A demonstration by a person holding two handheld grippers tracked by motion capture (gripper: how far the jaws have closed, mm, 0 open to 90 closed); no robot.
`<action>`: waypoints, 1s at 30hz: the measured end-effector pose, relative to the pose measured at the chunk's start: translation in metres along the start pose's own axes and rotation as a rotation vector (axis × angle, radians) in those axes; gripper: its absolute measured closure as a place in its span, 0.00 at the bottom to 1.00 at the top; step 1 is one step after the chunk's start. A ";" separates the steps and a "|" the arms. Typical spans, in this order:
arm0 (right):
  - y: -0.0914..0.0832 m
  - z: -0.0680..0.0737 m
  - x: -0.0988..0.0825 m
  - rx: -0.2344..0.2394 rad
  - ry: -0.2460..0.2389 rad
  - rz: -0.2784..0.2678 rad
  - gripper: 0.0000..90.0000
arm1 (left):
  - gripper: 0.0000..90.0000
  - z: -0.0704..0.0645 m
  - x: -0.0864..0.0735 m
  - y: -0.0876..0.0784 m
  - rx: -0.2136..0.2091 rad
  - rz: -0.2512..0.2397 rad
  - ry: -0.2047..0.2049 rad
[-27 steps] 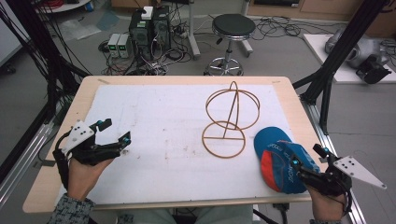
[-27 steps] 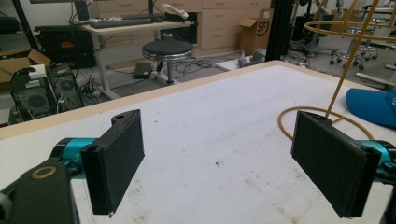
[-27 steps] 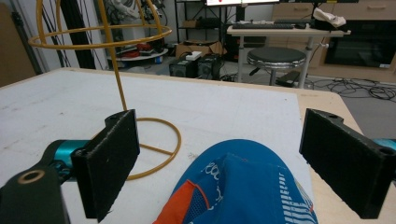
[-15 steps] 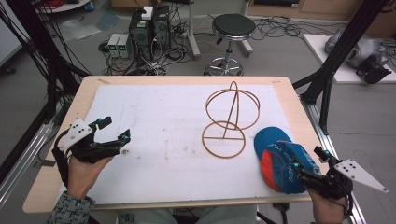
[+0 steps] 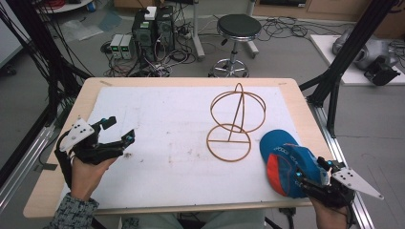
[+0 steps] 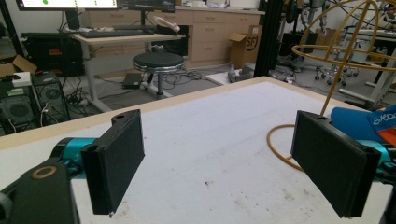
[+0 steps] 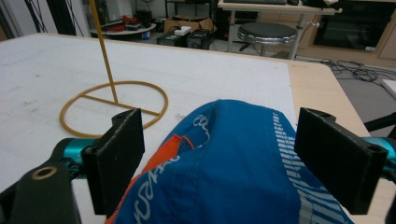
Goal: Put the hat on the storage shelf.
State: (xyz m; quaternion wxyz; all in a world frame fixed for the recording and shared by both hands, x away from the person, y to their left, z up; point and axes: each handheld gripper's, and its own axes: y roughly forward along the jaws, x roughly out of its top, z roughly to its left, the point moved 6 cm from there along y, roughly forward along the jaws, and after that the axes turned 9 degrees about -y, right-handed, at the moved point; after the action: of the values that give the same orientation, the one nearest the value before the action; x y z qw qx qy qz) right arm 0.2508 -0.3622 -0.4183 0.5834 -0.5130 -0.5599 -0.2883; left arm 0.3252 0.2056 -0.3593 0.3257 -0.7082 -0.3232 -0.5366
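With its jaws wide around the blue cap (image 7: 233, 163), the right gripper (image 5: 313, 179) may pinch loose fabric and slip.

L gripper (image 5: 117, 138) open, R gripper (image 5: 310, 174) open

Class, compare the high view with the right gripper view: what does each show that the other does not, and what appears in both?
High view alone: the left tool, open above the white sheet, and the wire stand's dome on top. Right gripper view alone: close detail of the blue cap, namely its white lettering, striped edge and orange panel, lying between the right tool's open jaws. Shared: the cap, the right tool, the wire stand's base ring and rod, the black stool and the wooden table.
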 end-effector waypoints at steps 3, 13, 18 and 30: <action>0.001 -0.002 -0.003 -0.014 0.001 0.009 0.19 | 0.19 -0.001 0.000 0.001 -0.004 0.000 0.000; 0.005 -0.004 -0.011 -0.030 0.024 0.058 0.34 | 0.19 -0.006 0.002 -0.001 -0.023 -0.008 -0.006; 0.006 -0.004 -0.011 -0.028 0.028 0.062 0.40 | 0.19 -0.005 0.002 -0.002 -0.020 -0.010 -0.003; 0.009 -0.003 -0.013 -0.021 0.046 0.087 0.53 | 0.19 -0.006 0.002 -0.003 -0.020 -0.012 0.000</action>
State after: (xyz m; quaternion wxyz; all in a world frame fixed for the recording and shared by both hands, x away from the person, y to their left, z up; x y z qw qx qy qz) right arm 0.2569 -0.3651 -0.4331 0.6027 -0.5362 -0.5202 -0.2804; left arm 0.3200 0.2026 -0.3553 0.3152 -0.7094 -0.3222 -0.5419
